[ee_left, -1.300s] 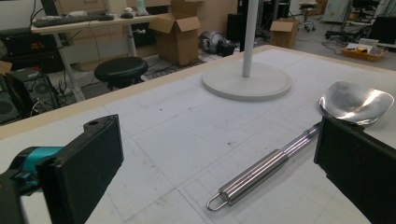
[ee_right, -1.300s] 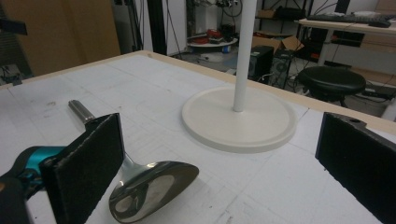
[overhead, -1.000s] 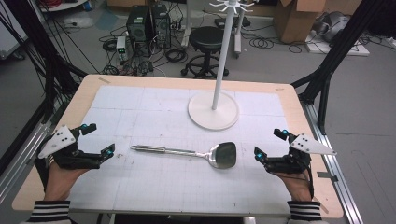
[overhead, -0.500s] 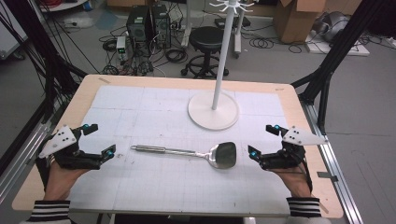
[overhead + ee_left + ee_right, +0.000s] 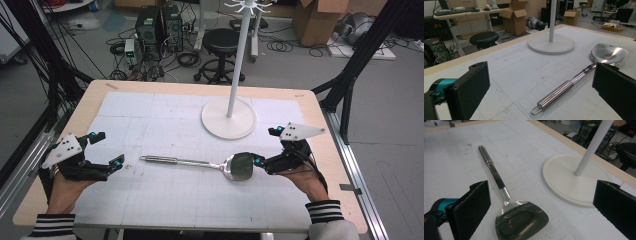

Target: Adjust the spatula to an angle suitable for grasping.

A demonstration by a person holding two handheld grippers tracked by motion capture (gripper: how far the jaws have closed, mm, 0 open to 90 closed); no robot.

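High view, shiny steel spatula (image 5: 200, 163), round white stand base (image 5: 228, 118)

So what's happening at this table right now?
A person holds a two-jaw gripper in each hand over a white mat. The right gripper sits open right at the bowl end of a steel spatula lying flat, not yet gripping it. The left gripper waits open, apart from the handle's loop end. A white hook stand stands behind the spatula.
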